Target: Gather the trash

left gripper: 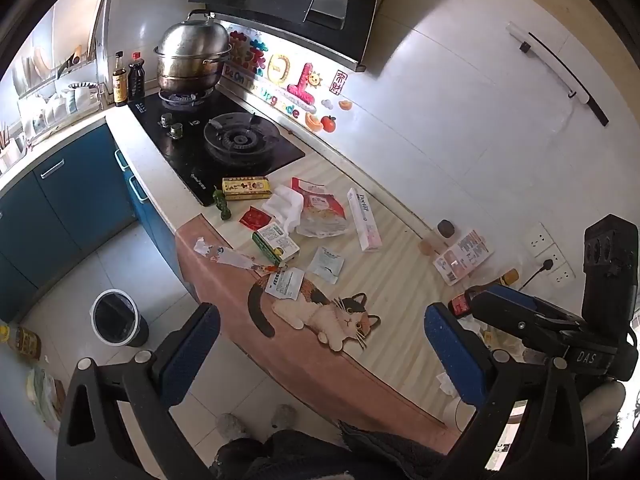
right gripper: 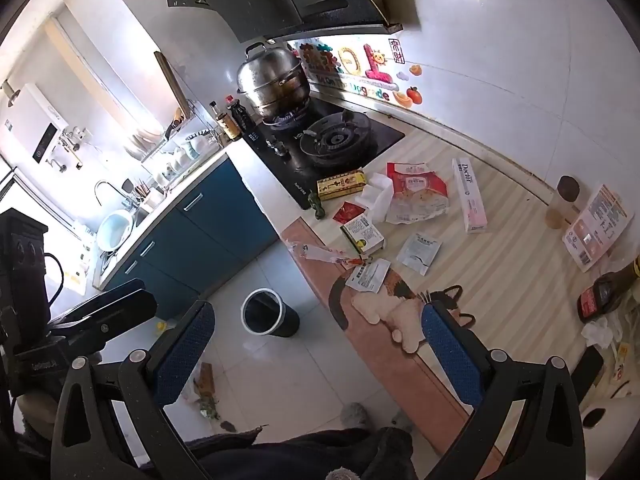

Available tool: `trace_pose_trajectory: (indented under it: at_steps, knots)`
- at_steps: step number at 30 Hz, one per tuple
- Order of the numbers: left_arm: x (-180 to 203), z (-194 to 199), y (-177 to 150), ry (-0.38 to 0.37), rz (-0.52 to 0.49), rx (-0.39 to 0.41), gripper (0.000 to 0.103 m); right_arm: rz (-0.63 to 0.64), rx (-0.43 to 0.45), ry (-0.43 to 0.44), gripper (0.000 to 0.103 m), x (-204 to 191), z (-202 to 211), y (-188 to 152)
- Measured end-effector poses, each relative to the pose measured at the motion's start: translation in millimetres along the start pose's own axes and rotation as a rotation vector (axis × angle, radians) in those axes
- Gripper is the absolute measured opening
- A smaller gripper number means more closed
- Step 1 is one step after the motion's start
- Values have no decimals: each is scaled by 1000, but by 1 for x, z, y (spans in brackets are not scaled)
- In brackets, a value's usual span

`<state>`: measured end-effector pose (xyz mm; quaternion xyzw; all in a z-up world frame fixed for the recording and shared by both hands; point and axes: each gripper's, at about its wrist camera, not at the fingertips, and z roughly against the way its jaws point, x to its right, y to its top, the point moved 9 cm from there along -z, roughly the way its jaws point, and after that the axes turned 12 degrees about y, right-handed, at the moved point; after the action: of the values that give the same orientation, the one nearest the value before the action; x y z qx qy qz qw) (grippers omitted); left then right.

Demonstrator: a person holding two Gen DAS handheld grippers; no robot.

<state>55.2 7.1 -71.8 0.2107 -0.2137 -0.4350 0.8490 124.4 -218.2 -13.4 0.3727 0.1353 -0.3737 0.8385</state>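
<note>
Standing on the floor, the bin [left gripper: 116, 317] looks empty; both grippers spread.

Strong daylight is admitted from the far left of the right gripper [right gripper: 316, 354], where the sink area [right gripper: 116, 228] is blown out to white. Glare is thrown across the wall tiles [right gripper: 500, 32] ahead. Heavy fisheye bending and black vignetting are seen at all edges. Small print on the packets seems too soft to read.
</note>
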Motion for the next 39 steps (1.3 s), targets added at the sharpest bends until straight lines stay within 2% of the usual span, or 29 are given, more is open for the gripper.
trace_pose_trajectory:
  at_steps: [39]
  knots:
    - [0,-3,1,-4,4,0,103,-6,-7,-1,103,-1,-11,-3]
